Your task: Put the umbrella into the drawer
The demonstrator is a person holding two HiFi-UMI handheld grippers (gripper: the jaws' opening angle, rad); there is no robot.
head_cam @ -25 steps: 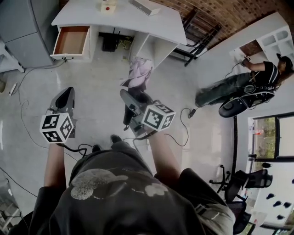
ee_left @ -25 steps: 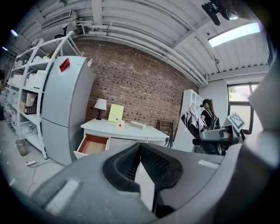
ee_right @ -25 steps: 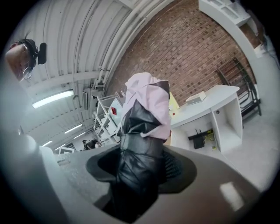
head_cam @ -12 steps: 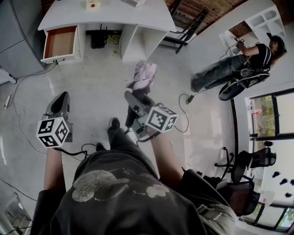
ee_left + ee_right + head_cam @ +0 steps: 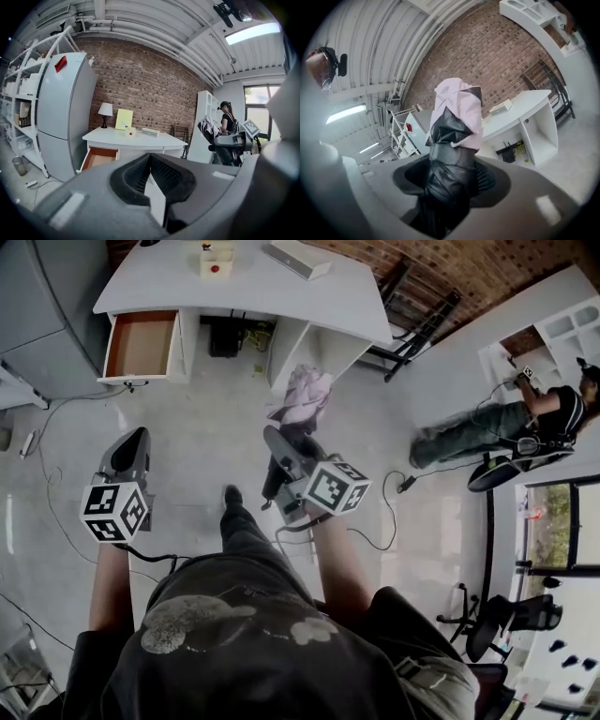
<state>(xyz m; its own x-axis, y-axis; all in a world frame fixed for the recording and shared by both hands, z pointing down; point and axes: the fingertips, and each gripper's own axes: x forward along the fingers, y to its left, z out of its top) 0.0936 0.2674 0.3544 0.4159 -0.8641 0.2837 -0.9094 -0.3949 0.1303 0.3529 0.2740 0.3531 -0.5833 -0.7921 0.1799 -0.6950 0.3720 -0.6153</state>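
In the head view a folded pink and black umbrella [image 5: 302,397] sticks forward out of my right gripper [image 5: 281,442], which is shut on its black lower part. The right gripper view shows the umbrella [image 5: 457,122] standing up between the jaws of that gripper [image 5: 450,173]. My left gripper [image 5: 131,442] hangs to the left, shut and holding nothing, its tips meeting in the left gripper view [image 5: 150,157]. Ahead stands a white desk [image 5: 253,282] whose brown-lined drawer [image 5: 141,343] is pulled open at its left end; the drawer [image 5: 98,157] looks empty.
A grey fridge [image 5: 61,112] stands left of the desk. On the desk are a lamp [image 5: 105,112] and a flat box [image 5: 295,254]. Cables [image 5: 56,493] trail over the floor. A person [image 5: 506,427] sits at right, with a black rack [image 5: 417,320] and office chairs [image 5: 506,615] nearby.
The person has stepped forward, carrying both grippers a little nearer the desk. The umbrella stays in the right gripper's grip, and the left gripper stays shut.
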